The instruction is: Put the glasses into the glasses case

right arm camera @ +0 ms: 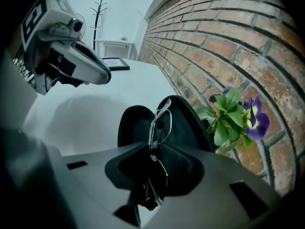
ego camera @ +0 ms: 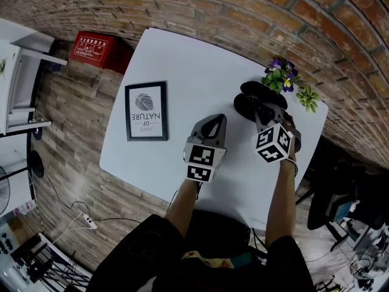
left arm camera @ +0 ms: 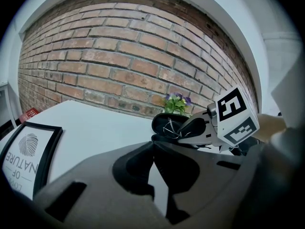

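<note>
A: Glasses [right arm camera: 160, 120]: location?

B: Stood upright in the open case [ego camera: 250, 90], head view's upper right, loose between the right gripper's [right arm camera: 155, 149] parted jaws. Left gripper [left arm camera: 153, 147] was closed, empty. Release step, I judged; next, withdraw clear.

1. The glasses case [right arm camera: 136, 128] is black and matt inside and out.
2. The glasses [right arm camera: 155, 125] in the glasses case have a thin, glinting metal frame.
3. The table [ego camera: 200, 72] under the glasses case is white and smooth.
4. The wall [left arm camera: 119, 56] behind the glasses case is rough, matt brick.
5. The right gripper [right arm camera: 151, 159] over the glasses case and the left gripper [left arm camera: 153, 147] near it have smooth, matt grey plastic shells.
6. The floor [ego camera: 79, 120], well apart from the glasses case, is grainy wood planking.
</note>
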